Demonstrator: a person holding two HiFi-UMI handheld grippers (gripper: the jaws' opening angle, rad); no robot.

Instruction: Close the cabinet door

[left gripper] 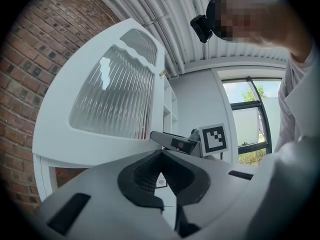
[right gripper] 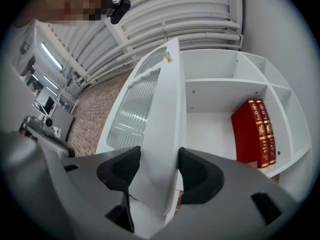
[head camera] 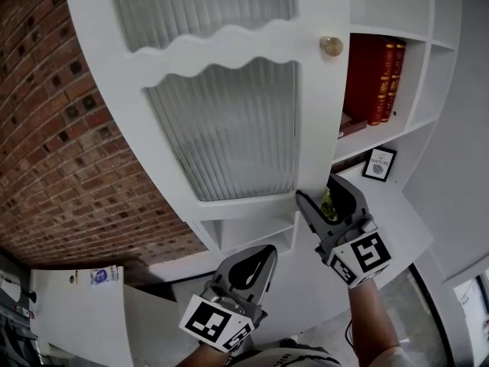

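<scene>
The white cabinet door has ribbed glass panels and a brass knob. It stands ajar, with the shelves showing past its free edge. My right gripper straddles the lower corner of that edge. In the right gripper view the door runs edge-on between the two black pads of the right gripper, whose jaws stand wide, so I read it as open. My left gripper hangs lower and nearer me, below the door, shut and empty. The left gripper view shows the left gripper under the door.
Two red books stand on the shelf behind the door's free edge, also seen as books. A small framed picture sits on the shelf below. A brick wall runs along the left. A window lies beyond.
</scene>
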